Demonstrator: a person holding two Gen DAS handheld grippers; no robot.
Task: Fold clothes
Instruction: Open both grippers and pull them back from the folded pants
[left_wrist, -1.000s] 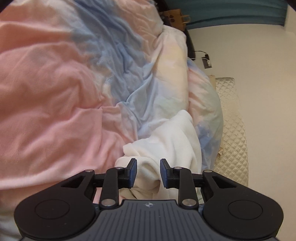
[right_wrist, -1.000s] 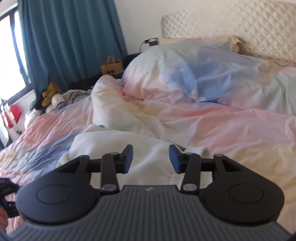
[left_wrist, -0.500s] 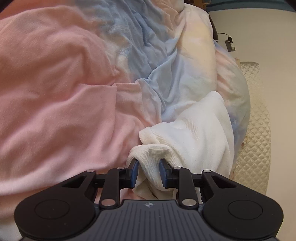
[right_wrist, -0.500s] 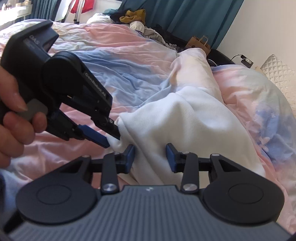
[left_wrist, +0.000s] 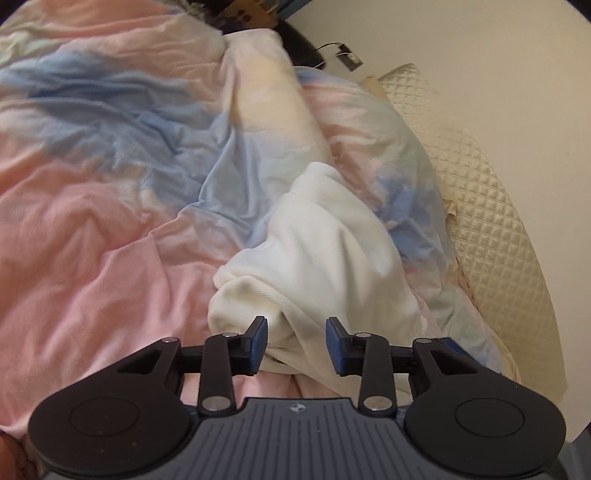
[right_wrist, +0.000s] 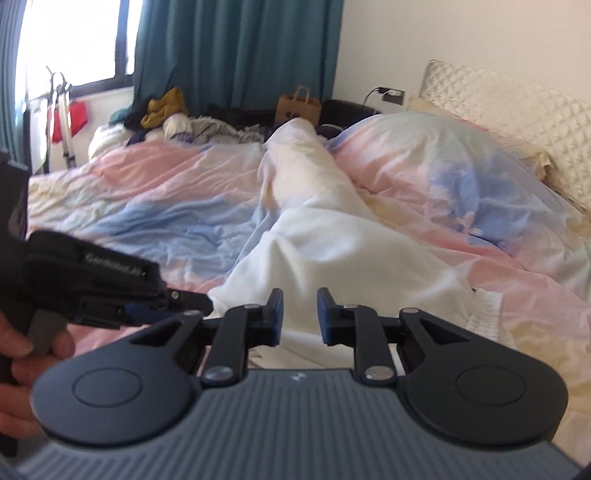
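Observation:
A white knit garment (left_wrist: 317, 251) lies bunched on the pink and blue duvet (left_wrist: 92, 229). My left gripper (left_wrist: 296, 345) is open, its blue pads on either side of the garment's near edge. In the right wrist view the same garment (right_wrist: 332, 251) stretches away across the bed. My right gripper (right_wrist: 300, 317) is open, with its pads just above the garment's near edge. The left gripper also shows in the right wrist view (right_wrist: 184, 299), held in a hand at the left, its tip at the garment's corner.
A quilted cream headboard (right_wrist: 517, 107) stands at the right. A pile of clothes (right_wrist: 170, 114) and a brown paper bag (right_wrist: 297, 107) sit beyond the bed by the teal curtain (right_wrist: 236, 48). A wall socket with a cable (right_wrist: 391, 94) is behind.
My left gripper was closed on the garment's edge half a second ago and has opened wide. My right gripper has swung to look across the bed and stays open.

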